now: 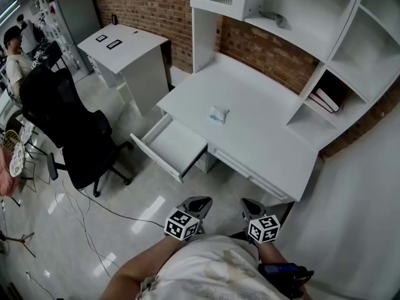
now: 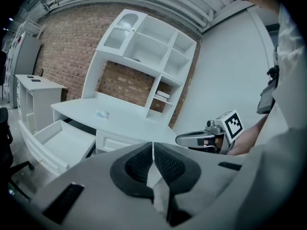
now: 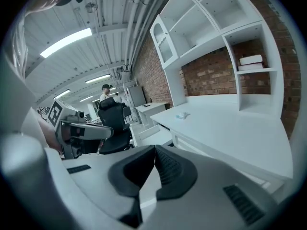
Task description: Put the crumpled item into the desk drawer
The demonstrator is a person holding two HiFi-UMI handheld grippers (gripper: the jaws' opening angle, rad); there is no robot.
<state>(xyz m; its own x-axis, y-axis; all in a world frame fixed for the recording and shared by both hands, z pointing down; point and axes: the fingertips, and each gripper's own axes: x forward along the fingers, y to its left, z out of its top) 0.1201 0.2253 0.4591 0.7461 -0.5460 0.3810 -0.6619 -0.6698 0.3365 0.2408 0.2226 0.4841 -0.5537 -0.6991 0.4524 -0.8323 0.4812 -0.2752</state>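
Crumpled item [image 1: 218, 114] is in neither of my grippers. The left gripper [image 1: 199, 200] has its jaws pressed together with nothing between them, and the right gripper [image 1: 250, 203] is closed and empty as well. I see both held side by side, close to my operator's body and over the floor, short of the desk [image 1: 262, 136]. Each gripper view shows the other gripper just beside it.

Further out, the drawer [image 1: 178, 147] stands pulled open at the desk's left front, and its white inside is bare. The item, a small pale bluish wad, lies on the desktop behind the drawer, well apart from both grippers. Books [image 1: 325, 99] rest in a cubby of the shelf unit at the right. A black office chair [image 1: 75, 130] stands on the floor to the left.
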